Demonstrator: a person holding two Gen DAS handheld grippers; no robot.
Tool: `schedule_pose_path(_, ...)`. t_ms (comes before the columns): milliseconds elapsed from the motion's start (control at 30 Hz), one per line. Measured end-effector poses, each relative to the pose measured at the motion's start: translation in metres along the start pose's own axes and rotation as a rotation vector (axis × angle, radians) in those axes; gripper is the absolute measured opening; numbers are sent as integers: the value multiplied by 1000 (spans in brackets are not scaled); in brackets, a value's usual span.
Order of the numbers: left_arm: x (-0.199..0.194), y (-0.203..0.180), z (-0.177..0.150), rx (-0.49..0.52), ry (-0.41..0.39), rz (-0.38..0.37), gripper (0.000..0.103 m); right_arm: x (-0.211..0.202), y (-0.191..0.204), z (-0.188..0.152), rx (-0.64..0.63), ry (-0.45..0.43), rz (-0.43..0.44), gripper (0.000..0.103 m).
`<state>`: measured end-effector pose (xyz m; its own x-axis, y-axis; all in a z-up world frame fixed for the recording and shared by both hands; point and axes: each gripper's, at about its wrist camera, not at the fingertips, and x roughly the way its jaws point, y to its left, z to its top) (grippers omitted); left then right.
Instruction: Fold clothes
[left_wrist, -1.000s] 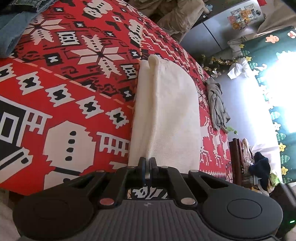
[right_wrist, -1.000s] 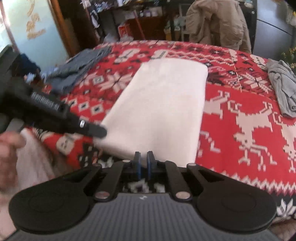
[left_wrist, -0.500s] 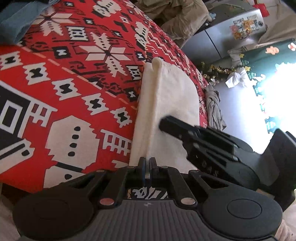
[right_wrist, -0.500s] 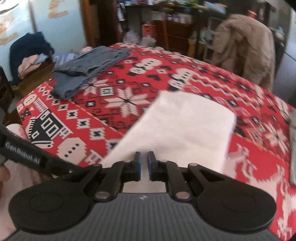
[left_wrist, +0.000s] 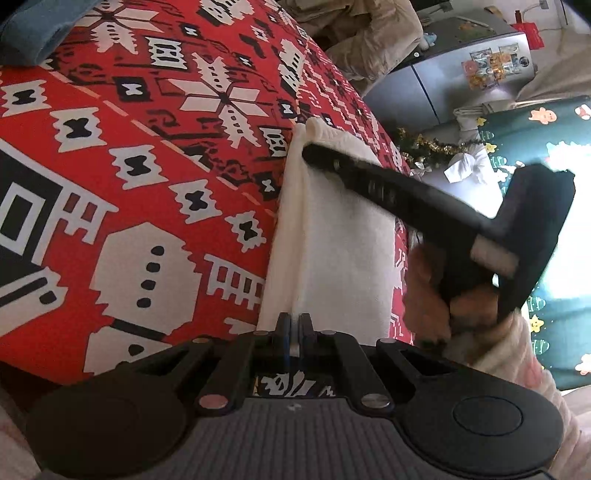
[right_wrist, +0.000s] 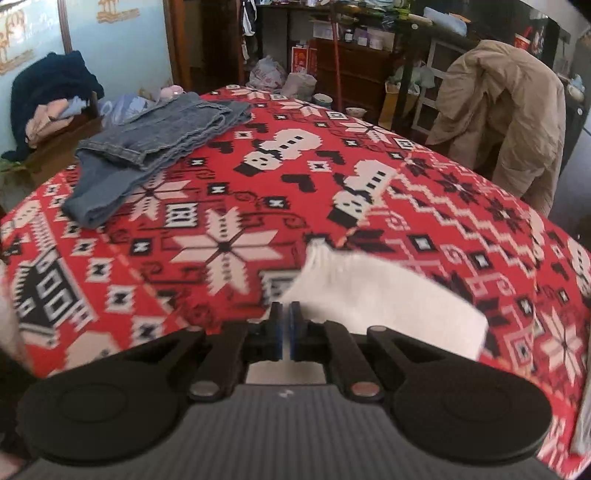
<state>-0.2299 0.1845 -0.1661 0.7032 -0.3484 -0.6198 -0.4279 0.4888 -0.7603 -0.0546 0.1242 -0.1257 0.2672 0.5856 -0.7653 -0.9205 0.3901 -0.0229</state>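
Left gripper (left_wrist: 293, 334) pinches the cream cloth (left_wrist: 332, 236) at its near edge; right gripper (right_wrist: 284, 332), jaws just closed, empty I think, hovers over its far-left corner. I'd call it part-folded (long strip), cross-fold left. Jeans (right_wrist: 147, 144) far left unfolded. No containers visible.

Fluffy cream cloth (left_wrist: 343, 236), matt

Beige jacket (right_wrist: 506, 110) over a chair, fridge (left_wrist: 461, 77) with magnets
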Motion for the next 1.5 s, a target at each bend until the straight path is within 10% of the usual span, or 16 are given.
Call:
schedule_pose_path(433, 0, 6, 2, -22, 12, -22, 5, -78, -42, -35, 118, -23, 54, 11)
schedule_pose_path(1133, -24, -8, 8, -1, -73, 60, 15, -12, -68, 10, 199, -35, 48, 10)
schedule_pose_path(1500, 7, -96, 58, 178, -86, -38, 22, -79, -88, -4, 281, -129, 43, 17)
